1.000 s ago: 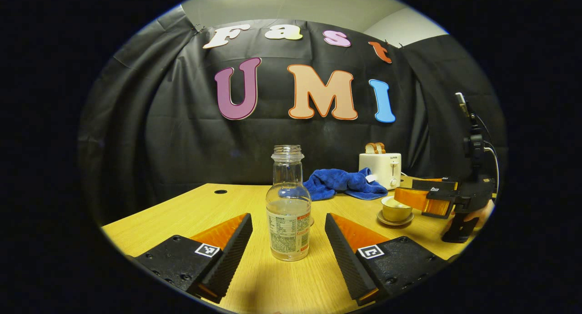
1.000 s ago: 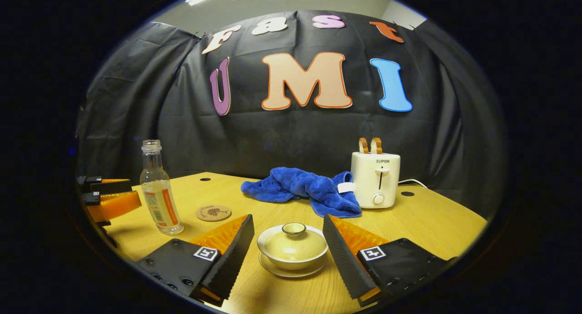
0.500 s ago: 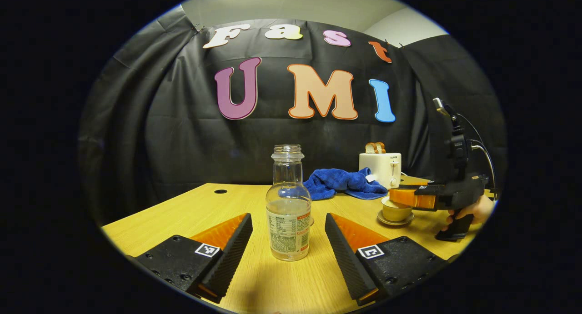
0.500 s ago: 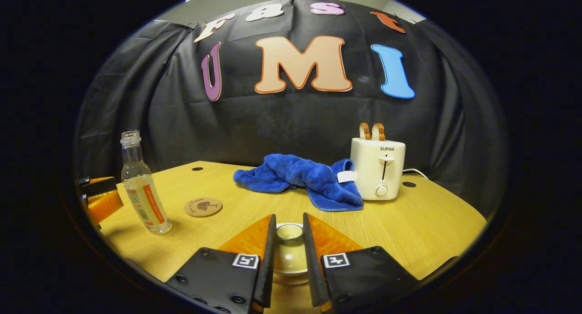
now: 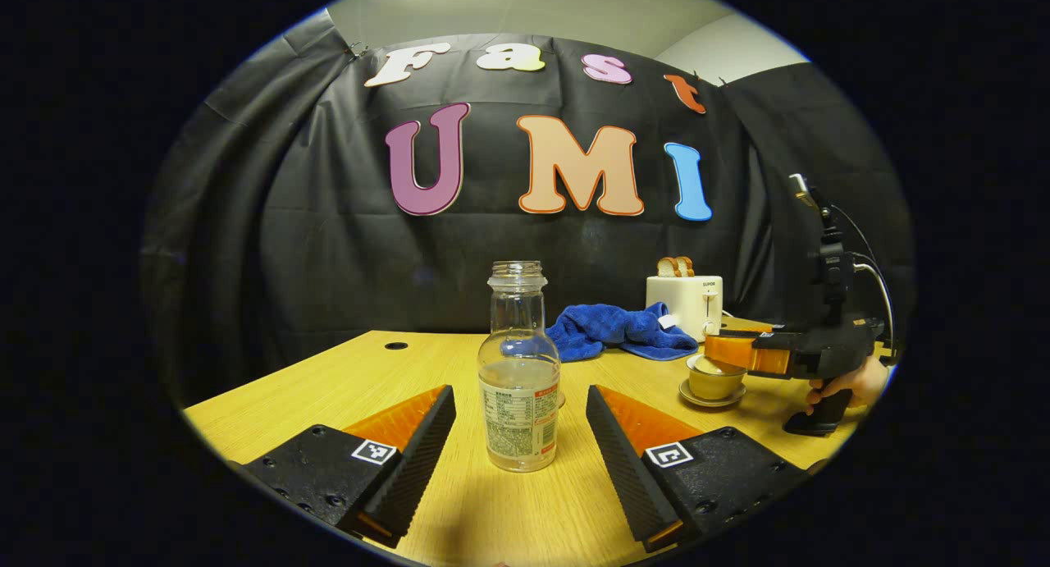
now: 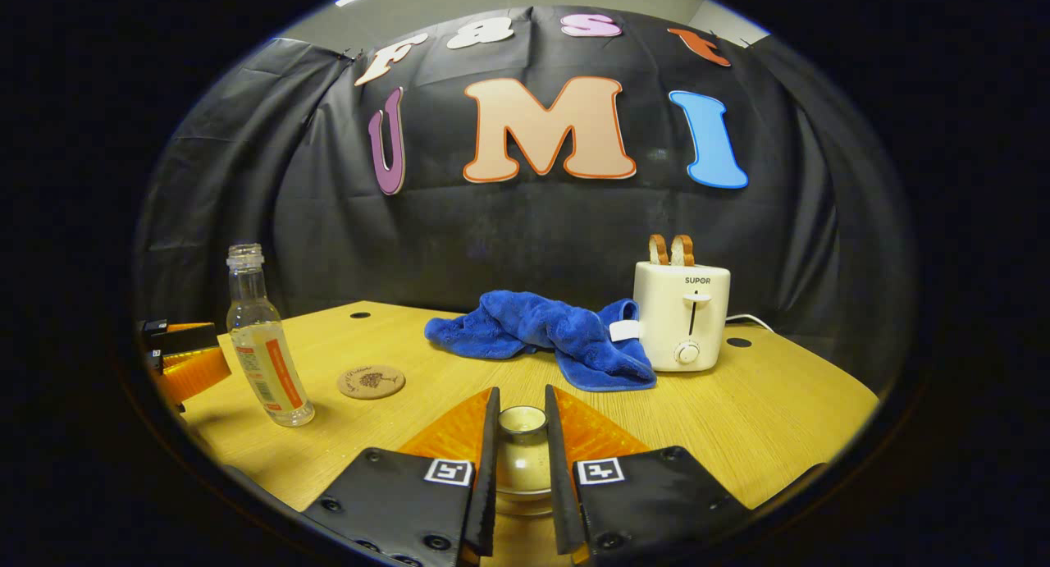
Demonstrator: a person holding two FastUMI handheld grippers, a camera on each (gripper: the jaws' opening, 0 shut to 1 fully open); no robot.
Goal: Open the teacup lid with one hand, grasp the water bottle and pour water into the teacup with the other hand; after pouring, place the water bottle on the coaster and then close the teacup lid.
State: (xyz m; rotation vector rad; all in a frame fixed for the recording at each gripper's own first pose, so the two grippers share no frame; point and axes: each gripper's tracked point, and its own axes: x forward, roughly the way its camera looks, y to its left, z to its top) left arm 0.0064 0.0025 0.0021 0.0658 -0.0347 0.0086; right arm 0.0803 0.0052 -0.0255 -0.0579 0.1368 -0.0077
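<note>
The right gripper (image 6: pixel 522 468), wide a second ago, has narrowed onto the lid (image 6: pixel 522 421) of the teacup (image 5: pixel 712 381) near the table's right edge, apparently lifting it, while the left gripper (image 5: pixel 520 436) waits wide around the water bottle (image 5: pixel 519 370).

Clear water bottle (image 5: pixel 519 368), uncapped, standing upright on the wooden table (image 5: pixel 344 378), roughly half full, with a printed label wrapped round its lower body; placed between the spread fingers of the left gripper (image 5: pixel 520 436), touching neither. Round cork coaster (image 6: pixel 371 381) with a dark printed motif, lying flat and bare just beside the bottle. Pale cream teacup (image 5: pixel 715 381) on a matching saucer (image 5: pixel 712 398), off to the bottle's right. Cream lid (image 6: pixel 522 460) pinched at its small round knob by the right gripper (image 6: pixel 522 436), raised slightly above the cup's rim in the left gripper view.
</note>
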